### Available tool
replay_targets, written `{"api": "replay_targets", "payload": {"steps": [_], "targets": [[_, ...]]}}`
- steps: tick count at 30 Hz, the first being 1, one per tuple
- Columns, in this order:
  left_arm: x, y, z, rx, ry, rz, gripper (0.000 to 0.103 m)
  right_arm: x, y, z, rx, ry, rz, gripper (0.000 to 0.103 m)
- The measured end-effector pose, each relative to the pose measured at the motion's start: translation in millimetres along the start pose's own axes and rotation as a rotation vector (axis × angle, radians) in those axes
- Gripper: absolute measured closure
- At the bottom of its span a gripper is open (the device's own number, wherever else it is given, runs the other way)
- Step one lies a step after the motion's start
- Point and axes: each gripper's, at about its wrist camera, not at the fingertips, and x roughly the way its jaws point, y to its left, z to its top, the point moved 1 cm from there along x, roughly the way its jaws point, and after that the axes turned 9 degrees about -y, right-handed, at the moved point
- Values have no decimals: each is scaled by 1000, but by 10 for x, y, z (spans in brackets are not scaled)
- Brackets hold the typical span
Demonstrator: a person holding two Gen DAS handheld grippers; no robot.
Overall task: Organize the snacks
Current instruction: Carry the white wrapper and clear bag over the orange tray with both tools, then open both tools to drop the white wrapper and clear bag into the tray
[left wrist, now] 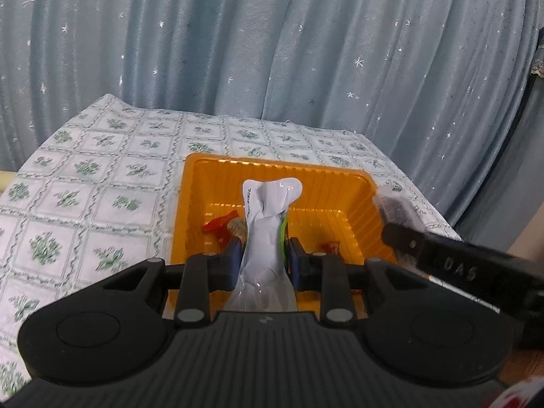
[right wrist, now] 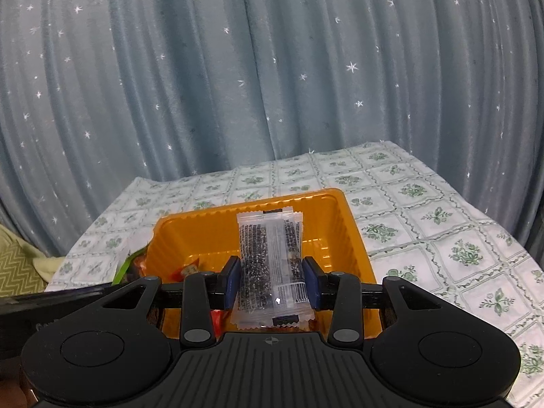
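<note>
The left hand-held gripper (left wrist: 261, 255) pinches a white packet (left wrist: 268, 224) and the right hand-held gripper (right wrist: 272, 282) a clear seed bar (right wrist: 268, 255), both above the orange tray (right wrist: 350, 234) (likely for dropping in).

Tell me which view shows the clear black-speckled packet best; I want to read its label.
The right wrist view: the clear speckled packet faces the camera, print and barcode visible, clamped in the right hand-held gripper. The left wrist view catches only its blurred end at the orange tray rim.
</note>
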Motion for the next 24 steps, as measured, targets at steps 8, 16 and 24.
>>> {"api": "replay_targets", "payload": {"steps": [8,16,24], "targets": [[268,62,113,-6,-6,-14,77,196,18,22,33,3,-2,63],[442,118,113,-14,6,-17,77,400,-40,-1,62,20,-23,63],[518,125,83,-18,3,-21,77,498,-30,-24,65,26,-32,63]]}}
